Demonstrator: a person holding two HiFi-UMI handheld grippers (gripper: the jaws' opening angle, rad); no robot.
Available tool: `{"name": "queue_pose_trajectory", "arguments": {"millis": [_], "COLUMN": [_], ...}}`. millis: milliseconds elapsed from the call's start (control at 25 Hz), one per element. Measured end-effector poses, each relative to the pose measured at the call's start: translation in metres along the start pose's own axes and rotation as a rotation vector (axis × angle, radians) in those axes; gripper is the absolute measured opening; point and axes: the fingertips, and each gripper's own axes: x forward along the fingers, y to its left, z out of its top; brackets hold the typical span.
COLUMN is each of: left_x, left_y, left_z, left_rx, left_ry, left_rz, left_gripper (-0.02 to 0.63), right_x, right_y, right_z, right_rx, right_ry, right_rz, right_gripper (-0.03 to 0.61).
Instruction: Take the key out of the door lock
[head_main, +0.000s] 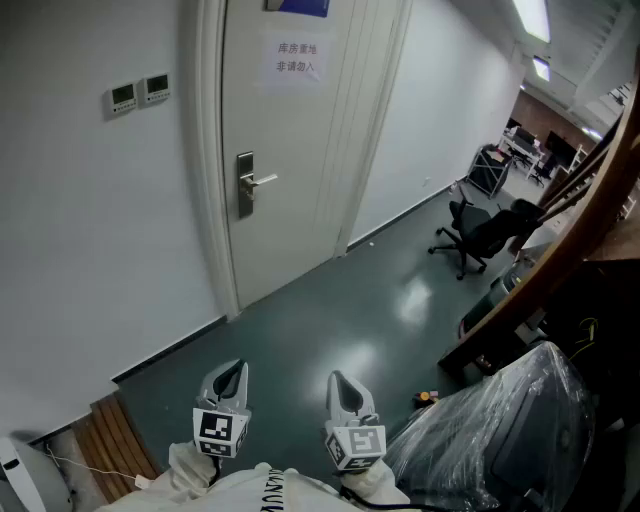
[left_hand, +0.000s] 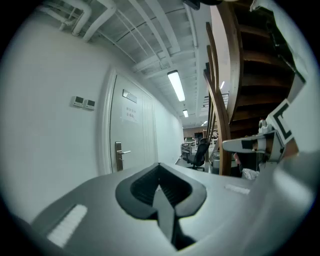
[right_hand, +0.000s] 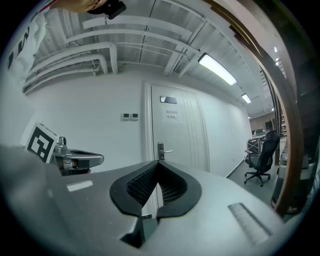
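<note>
The door (head_main: 290, 150) stands upper middle; the lock plate (head_main: 245, 186) sits on its left edge; two wall boxes (head_main: 139, 95) hang upper left; a chair (head_main: 480, 235) stands at the right; the left gripper (head_main: 230, 372) and right gripper (head_main: 341, 383) sit bottom middle.

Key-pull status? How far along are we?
Nothing done yet. The left gripper and right gripper are shut and empty, well short of the door. Left: approach the lock plate, grip the key, pull it out. The key is too small to make out here.

A glossy grey floor (head_main: 330, 310) carries an office chair (head_main: 480, 235), perhaps wheeled.
</note>
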Motion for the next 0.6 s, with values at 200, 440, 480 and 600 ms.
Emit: {"name": "queue_pose_trajectory", "arguments": {"millis": [200, 440, 480, 600], "left_x": [-0.011, -0.017, -0.017, -0.017], "left_y": [0.006, 0.015, 0.015, 0.012], "left_z": [-0.009, -0.012, -0.013, -0.014], "left_rx": [-0.006, -0.018, -0.021, -0.015], "left_ry": [0.017, 0.016, 0.016, 0.008], "left_rz": [0.003, 0.001, -0.003, -0.022], "left_gripper": [0.0, 0.0, 0.0, 0.0], "right_x": [-0.003, -0.005, -0.006, -0.008], "right_y": [0.013, 0.026, 0.027, 0.025], "right_z": [-0.007, -0.008, -0.008, -0.012], "right_rx": [0.001, 0.002, 0.01, 0.022], "right_ry": [0.018, 0.02, 0.02, 0.028], "right_rz": [0.001, 0.002, 0.003, -0.014], "right_gripper": [-0.002, 0.0, 0.0, 0.002]}}
